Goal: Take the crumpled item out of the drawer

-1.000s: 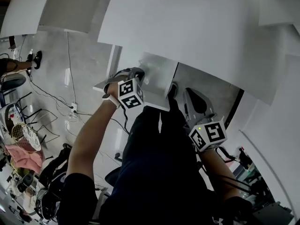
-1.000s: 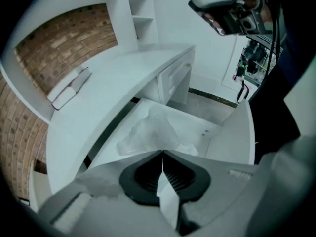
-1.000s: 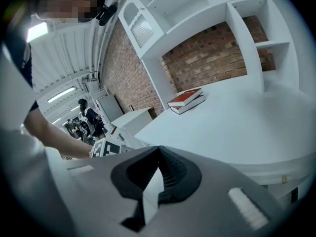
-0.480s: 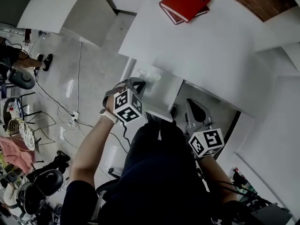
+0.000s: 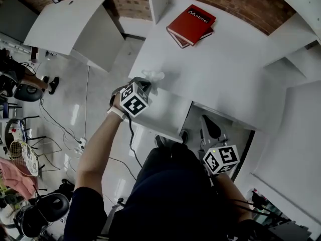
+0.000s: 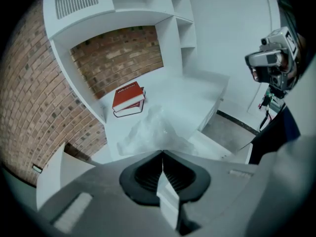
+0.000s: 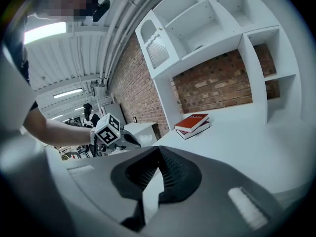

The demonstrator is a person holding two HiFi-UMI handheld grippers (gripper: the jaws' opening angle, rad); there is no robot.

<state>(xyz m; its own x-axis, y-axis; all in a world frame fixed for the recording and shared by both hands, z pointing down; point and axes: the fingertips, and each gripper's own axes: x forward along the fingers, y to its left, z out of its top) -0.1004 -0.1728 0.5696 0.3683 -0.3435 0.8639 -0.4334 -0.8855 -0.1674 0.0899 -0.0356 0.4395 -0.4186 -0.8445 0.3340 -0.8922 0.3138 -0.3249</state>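
Note:
A crumpled white item (image 5: pixel 153 76) hangs from my left gripper (image 5: pixel 146 84) over the near left edge of the white desk (image 5: pixel 225 69). In the left gripper view the jaws (image 6: pixel 162 154) are closed on its tail, and the crumpled item (image 6: pixel 147 131) bulges just beyond them. The white drawer (image 5: pixel 168 115) stands pulled out below and to the right of that gripper. My right gripper (image 5: pixel 208 128) hovers lower, to the right of the drawer near the desk's leg space. Its own view shows it (image 7: pixel 159 151) shut with nothing held.
A red book (image 5: pixel 191 23) lies at the back of the desk, also visible as the red book (image 6: pixel 128 99) ahead of the left gripper. White shelves (image 7: pixel 217 28) rise above the desk against a brick wall. Cables and chairs (image 5: pixel 22 89) crowd the floor at left.
My left gripper has risen from the open drawer to the desk's edge with the crumpled item. The head view has tilted up, bringing the book and brick wall in. The right gripper has hardly moved.

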